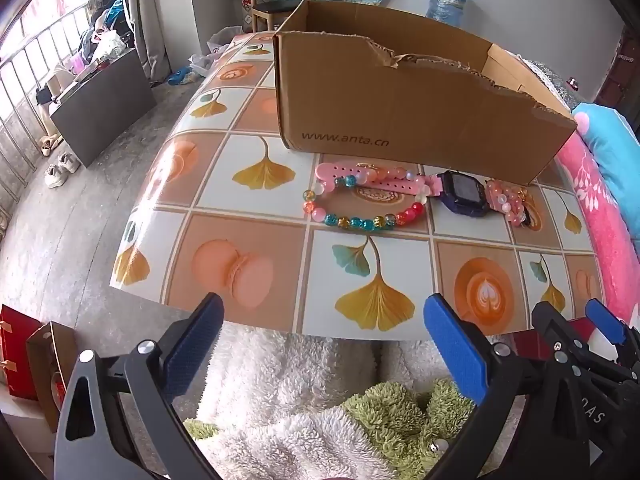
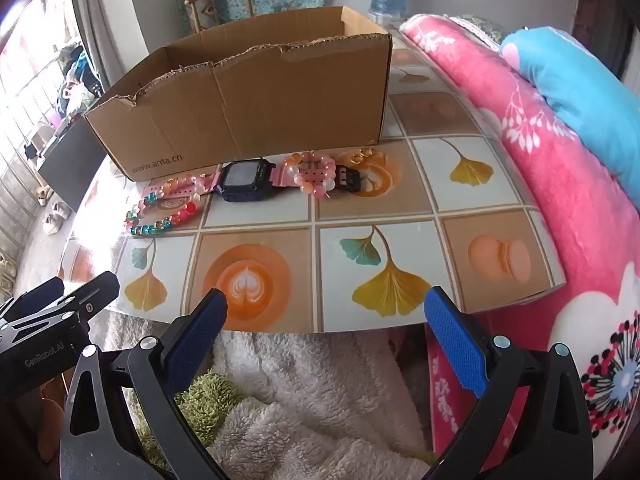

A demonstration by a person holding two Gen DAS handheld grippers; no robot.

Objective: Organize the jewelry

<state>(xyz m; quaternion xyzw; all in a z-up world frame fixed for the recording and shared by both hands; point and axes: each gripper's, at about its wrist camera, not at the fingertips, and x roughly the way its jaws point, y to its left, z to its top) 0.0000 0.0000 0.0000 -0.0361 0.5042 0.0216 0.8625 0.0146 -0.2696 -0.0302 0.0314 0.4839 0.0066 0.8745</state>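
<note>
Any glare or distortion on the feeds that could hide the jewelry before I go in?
Left wrist view: daylight sheen on the table along its left edge, clear of the multicolored bead bracelet; the fisheye bows the table's edges. Right wrist view: strong window glare washes the table's left side right beside that bracelet; the watch and pink bead bracelet read sharp.

Both wrist cameras look forward and steeply down from just off the near edge of the tabletop (image 1: 256,216). The left view stands left of the right one. Each shows the cardboard box (image 1: 400,120) at the far side, and the other hand-held gripper (image 2: 56,312) at its frame's edge.
</note>
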